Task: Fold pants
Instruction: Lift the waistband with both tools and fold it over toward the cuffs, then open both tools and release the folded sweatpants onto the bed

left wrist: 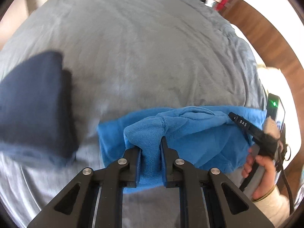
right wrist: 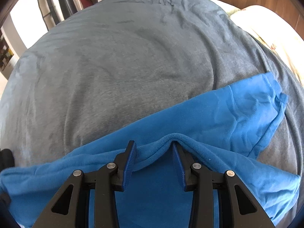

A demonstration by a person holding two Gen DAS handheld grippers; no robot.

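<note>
The blue fleece pants [left wrist: 199, 144] lie crosswise on the near part of a grey blanket [left wrist: 142, 47]. My left gripper [left wrist: 150, 142] is shut on a raised bunch of the blue fabric near its left end. In the right wrist view the pants [right wrist: 218, 114] stretch away to the right, their ribbed cuff [right wrist: 273, 83] at the far end. My right gripper [right wrist: 152, 143] pinches a thick fold of them; the hem drapes over its right finger. One black finger [left wrist: 241, 123] of that gripper shows in the left wrist view, with a person's hand [left wrist: 264, 171] on its handle.
A folded dark navy garment [left wrist: 34, 98] lies on the blanket to the left. A phone [left wrist: 275, 112] with a green light stands at the bed's right edge. Brown wooden panelling [left wrist: 266, 38] runs behind the bed. Pale bedding [right wrist: 266, 19] shows at the far right.
</note>
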